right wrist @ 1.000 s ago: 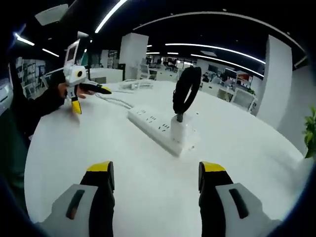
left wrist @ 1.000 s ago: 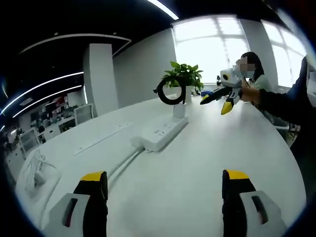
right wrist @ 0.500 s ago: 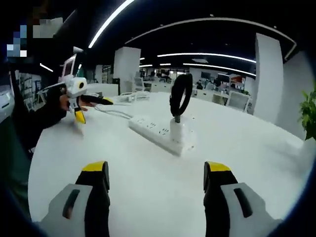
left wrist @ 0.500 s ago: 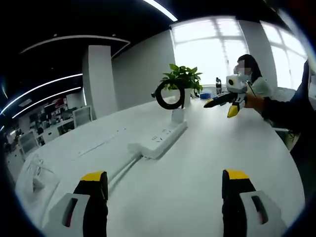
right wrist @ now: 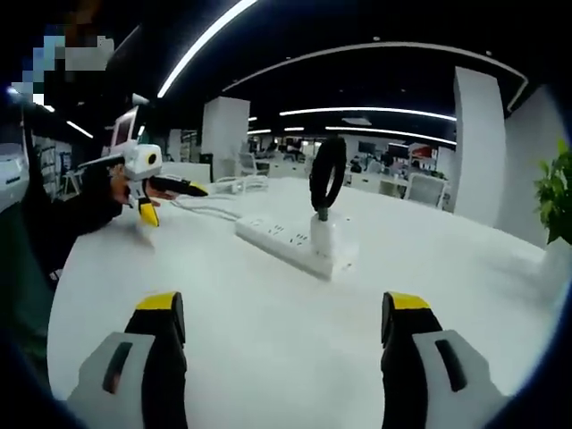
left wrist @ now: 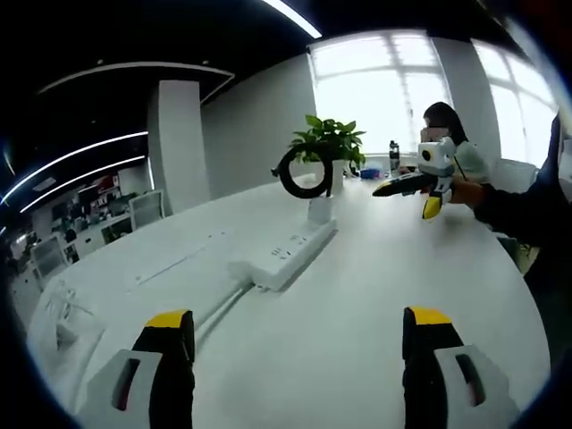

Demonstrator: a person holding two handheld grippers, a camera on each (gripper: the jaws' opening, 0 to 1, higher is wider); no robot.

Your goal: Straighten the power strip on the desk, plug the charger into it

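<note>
Our left hand-held gripper (left wrist: 297, 357) has drawn back, jaws apart and empty; ahead of it the power strip (left wrist: 284, 254) lies straight with the charger (left wrist: 319, 210) plugged in at its far end, so we judge the task done. Our right hand-held gripper (right wrist: 284, 344), also apart and empty, has retreated too, with bare surface (right wrist: 268, 313) between it and the strip.

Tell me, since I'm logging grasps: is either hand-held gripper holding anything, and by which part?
Nothing. The left hand-held gripper and right hand-held gripper are open and empty.
</note>
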